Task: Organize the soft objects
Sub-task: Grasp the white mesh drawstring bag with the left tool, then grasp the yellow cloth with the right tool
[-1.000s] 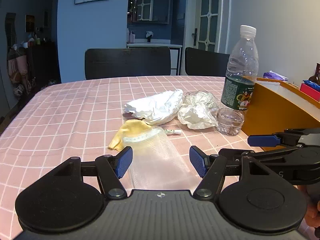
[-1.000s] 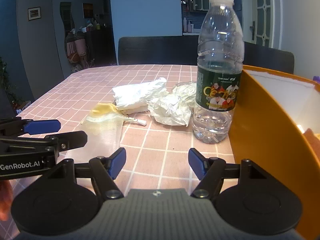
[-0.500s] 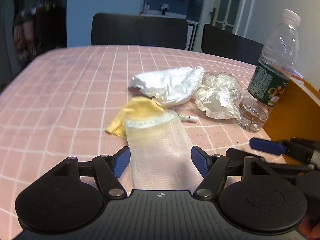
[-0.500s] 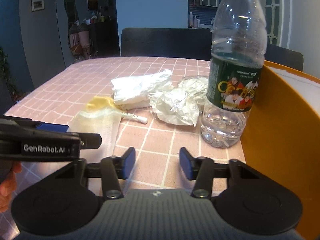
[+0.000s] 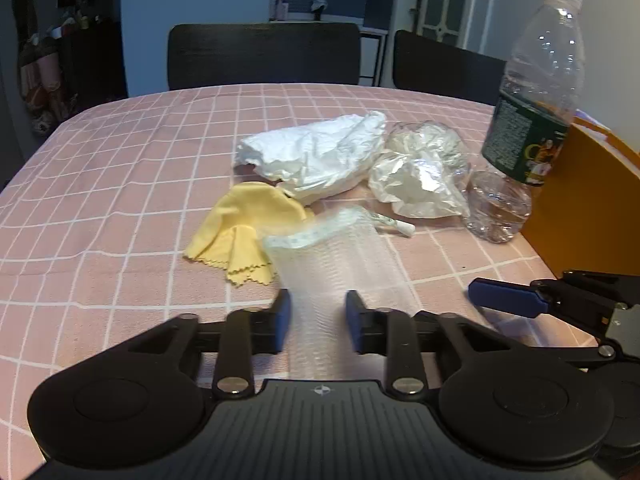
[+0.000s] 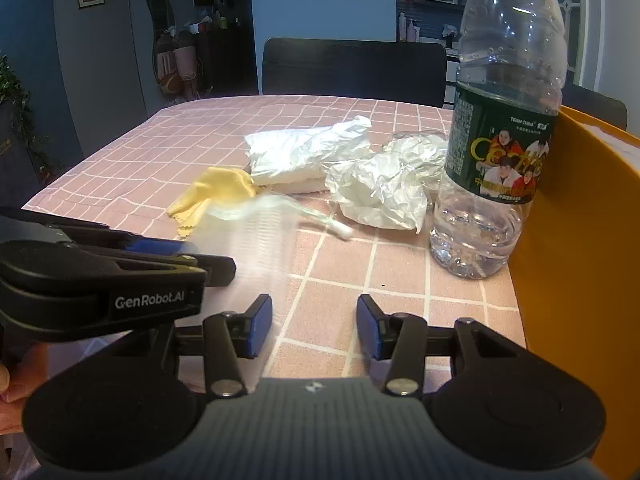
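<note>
A sheer white mesh bag lies on the pink checked tablecloth, its near end between the fingers of my left gripper, which has narrowed around it; the bag looks blurred. It also shows in the right wrist view. A yellow cloth lies partly under the bag's far end. A crumpled white cloth and a crinkled plastic bag lie beyond. My right gripper is open and empty, low over the table to the right.
A plastic water bottle stands right of the soft things, beside an orange box. Two dark chairs stand behind the table's far edge. The left gripper's body shows at the left in the right wrist view.
My left gripper's fingers have closed in around the mesh bag's near end, and the bag has shifted. My right gripper narrowed, then widened a little, and moved closer to the bottle.
</note>
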Motion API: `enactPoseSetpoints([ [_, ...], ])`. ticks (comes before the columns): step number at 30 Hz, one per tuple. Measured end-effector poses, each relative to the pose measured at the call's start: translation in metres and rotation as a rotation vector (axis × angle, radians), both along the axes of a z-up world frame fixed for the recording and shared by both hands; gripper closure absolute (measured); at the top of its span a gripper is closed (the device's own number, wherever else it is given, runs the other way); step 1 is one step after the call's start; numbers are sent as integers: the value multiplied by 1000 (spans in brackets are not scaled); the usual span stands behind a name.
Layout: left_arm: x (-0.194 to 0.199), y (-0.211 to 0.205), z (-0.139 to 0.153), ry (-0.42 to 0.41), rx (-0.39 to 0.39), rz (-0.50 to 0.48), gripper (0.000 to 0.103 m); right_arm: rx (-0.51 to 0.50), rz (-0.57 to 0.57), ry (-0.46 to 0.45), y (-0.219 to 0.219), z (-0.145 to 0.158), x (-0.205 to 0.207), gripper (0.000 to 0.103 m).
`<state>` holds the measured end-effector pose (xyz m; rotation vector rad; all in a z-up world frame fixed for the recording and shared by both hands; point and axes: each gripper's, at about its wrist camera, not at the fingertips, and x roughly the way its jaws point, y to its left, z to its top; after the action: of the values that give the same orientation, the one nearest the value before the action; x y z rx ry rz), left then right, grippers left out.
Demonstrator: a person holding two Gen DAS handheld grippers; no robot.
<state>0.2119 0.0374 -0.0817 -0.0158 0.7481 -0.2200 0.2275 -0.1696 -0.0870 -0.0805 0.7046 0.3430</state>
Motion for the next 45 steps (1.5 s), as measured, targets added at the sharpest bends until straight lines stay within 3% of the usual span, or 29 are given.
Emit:
enactPoseSetpoints([
  [1,0,1,0,2,-23,-12,92,1,2,1,-1,0,0,56],
  [3,1,7,-1,16,-54,-10,101,6,3,6,0,0,1,56],
  [12,-11,66,19,-59,-99,123,102,10,14,-7,14,8,12,54],
  [15,-15,89,31,-106,-93,181,102,21,34,-12,27,11,20,42],
  [19,-8,110,34,-136,-60,258,102,24,77,-19,51,11,35,39],
  [21,-3,116,32,-141,-46,282,102,26,89,-25,62,10,45,24],
  [24,2,118,27,-145,-7,296,102,29,96,-21,76,7,62,23],
  [29,10,121,17,-117,-23,285,102,17,89,18,92,-5,88,23],
  [32,11,124,14,-106,-39,285,102,0,93,6,98,-9,94,28],
  [34,12,126,13,-98,-46,285,102,-19,95,-14,101,-10,94,38],
  [37,11,127,14,-95,-60,276,102,-25,112,-28,104,-10,91,60],
  [39,9,125,15,-96,-63,270,102,-29,131,-37,106,-10,88,87],
  [40,9,124,15,-97,-63,266,102,-30,143,-38,107,-9,86,94],
  [41,8,122,16,-97,-64,264,102,-33,150,-37,107,-9,85,98],
  [45,-1,119,21,-107,-75,253,102,-10,148,-41,98,-1,69,100],
])
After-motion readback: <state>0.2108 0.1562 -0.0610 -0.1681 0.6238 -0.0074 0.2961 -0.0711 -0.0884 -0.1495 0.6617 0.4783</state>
